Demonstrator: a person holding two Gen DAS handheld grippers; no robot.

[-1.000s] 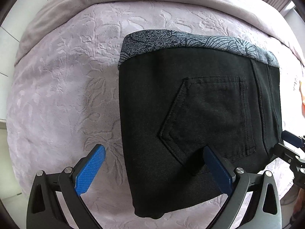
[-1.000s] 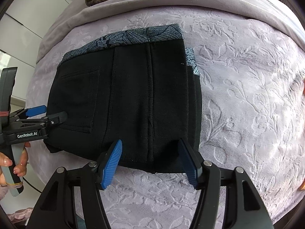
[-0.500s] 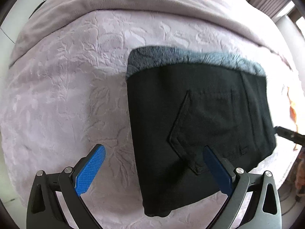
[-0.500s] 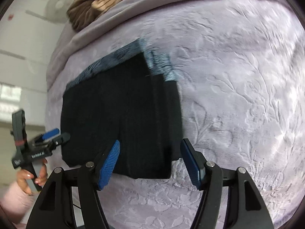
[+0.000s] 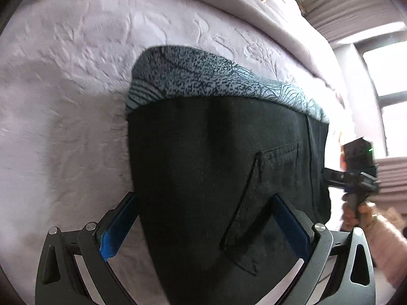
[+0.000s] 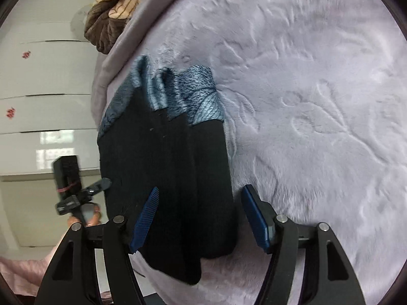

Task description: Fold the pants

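Folded black pants (image 5: 203,165) with a grey-blue patterned waistband (image 5: 203,81) lie flat on a lilac embossed bedspread (image 5: 63,89). My left gripper (image 5: 203,226) hangs low over their near end, open, one pad at the left edge and the other over the back pocket (image 5: 267,190). In the right wrist view the pants (image 6: 165,178) show stacked layers. My right gripper (image 6: 199,218) is open and straddles their right edge, one pad over the cloth and one over the bedspread (image 6: 318,101). Each view shows the other gripper beside the pants, the right gripper (image 5: 351,178) and the left gripper (image 6: 76,195).
A brown and beige striped cloth (image 6: 112,12) lies at the far end of the bed. White drawers (image 6: 38,89) stand past the bed's edge. A window with curtains (image 5: 381,76) is at the other side. A hand in a pink sleeve (image 5: 381,241) holds the right gripper.
Both grippers came down and closer to the near end of the pants, which now fill more of each view. The right gripper rolled, so the bed looks tilted.
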